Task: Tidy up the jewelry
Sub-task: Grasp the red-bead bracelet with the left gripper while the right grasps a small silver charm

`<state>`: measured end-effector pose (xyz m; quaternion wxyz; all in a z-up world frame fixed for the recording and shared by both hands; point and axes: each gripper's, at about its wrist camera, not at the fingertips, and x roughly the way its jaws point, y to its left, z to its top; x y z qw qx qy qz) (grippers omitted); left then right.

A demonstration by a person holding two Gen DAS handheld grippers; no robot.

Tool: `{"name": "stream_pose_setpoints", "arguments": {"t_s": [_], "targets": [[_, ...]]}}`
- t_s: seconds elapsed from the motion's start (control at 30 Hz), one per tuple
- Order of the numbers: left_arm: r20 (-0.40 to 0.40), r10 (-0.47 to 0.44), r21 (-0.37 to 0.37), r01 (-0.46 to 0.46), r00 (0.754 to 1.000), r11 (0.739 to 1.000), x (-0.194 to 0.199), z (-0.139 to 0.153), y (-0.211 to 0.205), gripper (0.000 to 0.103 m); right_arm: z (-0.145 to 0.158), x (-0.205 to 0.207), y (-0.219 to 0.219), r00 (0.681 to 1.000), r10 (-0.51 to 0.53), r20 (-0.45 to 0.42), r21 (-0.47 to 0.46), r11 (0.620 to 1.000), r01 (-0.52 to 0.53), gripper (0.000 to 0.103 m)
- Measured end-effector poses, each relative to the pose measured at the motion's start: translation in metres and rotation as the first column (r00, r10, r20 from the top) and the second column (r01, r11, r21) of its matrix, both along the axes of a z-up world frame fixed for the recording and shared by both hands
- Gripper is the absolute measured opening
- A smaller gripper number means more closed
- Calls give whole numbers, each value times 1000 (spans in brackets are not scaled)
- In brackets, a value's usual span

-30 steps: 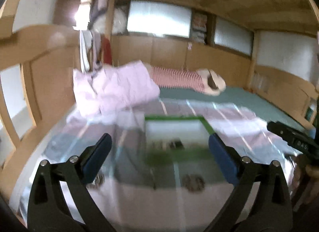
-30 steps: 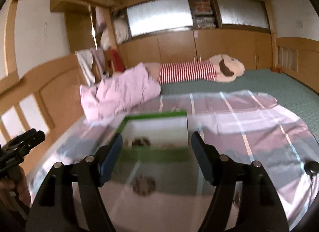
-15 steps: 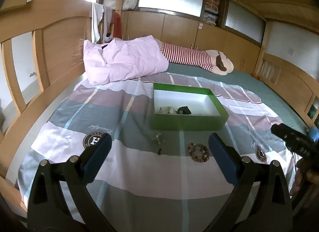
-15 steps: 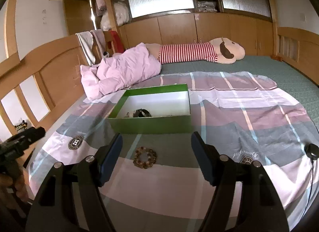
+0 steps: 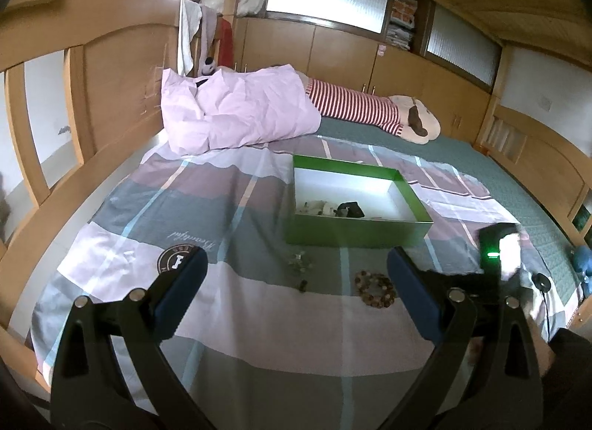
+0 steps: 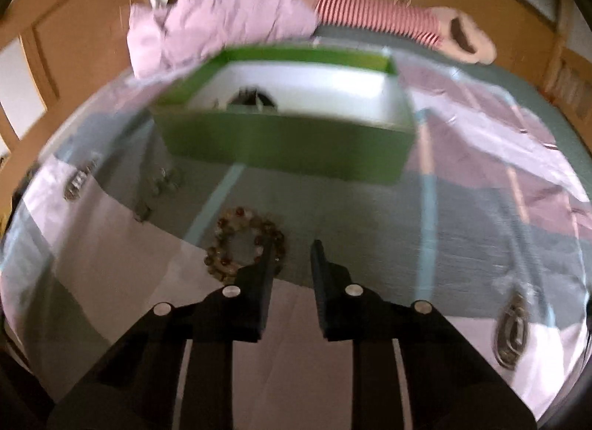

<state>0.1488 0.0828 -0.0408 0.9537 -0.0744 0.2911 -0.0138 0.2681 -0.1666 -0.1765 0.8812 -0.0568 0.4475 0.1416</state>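
A green box point(image 5: 355, 232) with a white inside stands on the striped bedsheet and holds a few small dark and pale jewelry pieces point(image 5: 333, 208). A brown beaded bracelet point(image 5: 374, 288) lies on the sheet in front of it, with small jewelry bits point(image 5: 299, 263) to its left. My left gripper point(image 5: 294, 284) is wide open and empty, held back from these. My right gripper point(image 6: 292, 258) hangs low just right of the bracelet point(image 6: 244, 245), its jaws narrowed to a small gap, its left finger point(image 6: 264, 267) over the bracelet's edge. The box point(image 6: 288, 138) is just beyond.
A pink duvet point(image 5: 236, 112) and a striped plush toy point(image 5: 370, 108) lie at the bed's far end. A wooden bed rail point(image 5: 55, 186) runs along the left. The right gripper's body with a green light point(image 5: 495, 256) shows at the right of the left wrist view.
My right gripper has dropped down and forward to the bracelet and its jaws have narrowed from wide open. The left gripper has stayed open and moved slightly closer.
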Motion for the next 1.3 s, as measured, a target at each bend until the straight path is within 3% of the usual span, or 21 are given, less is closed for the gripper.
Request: {"name": "stream_pose_setpoints", "arguments": {"t_s": [0.3, 0.37, 0.53, 0.67, 0.93, 1.1, 1.3], "targets": [[-25, 7, 8, -7, 1000, 1000, 10, -7, 6, 97, -40, 34, 18, 994, 35, -105, -38, 998, -40, 19], [-30, 7, 8, -7, 1000, 1000, 13, -8, 6, 97, -41, 36, 20, 992, 43, -115, -36, 998, -47, 13], [-33, 2, 7, -2, 999, 1000, 18, -8, 4, 97, -38, 28, 32, 996, 78, -41, -119, 989, -82, 10], [-30, 20, 18, -19, 999, 1000, 21, -8, 8, 97, -11, 17, 25, 998, 59, 33, -67, 996, -56, 10], [-74, 31, -17, -32, 997, 999, 29, -16, 13, 97, 93, -38, -21, 978, 65, 196, 144, 985, -94, 11], [-142, -65, 30, 70, 988, 997, 44, -39, -32, 97, 133, -56, -51, 967, 38, 253, 211, 973, -94, 11], [-193, -182, 158, 213, 964, 964, 67, -83, -110, 92, 133, -50, -80, 973, -5, 232, 250, 967, -54, 11]]}}
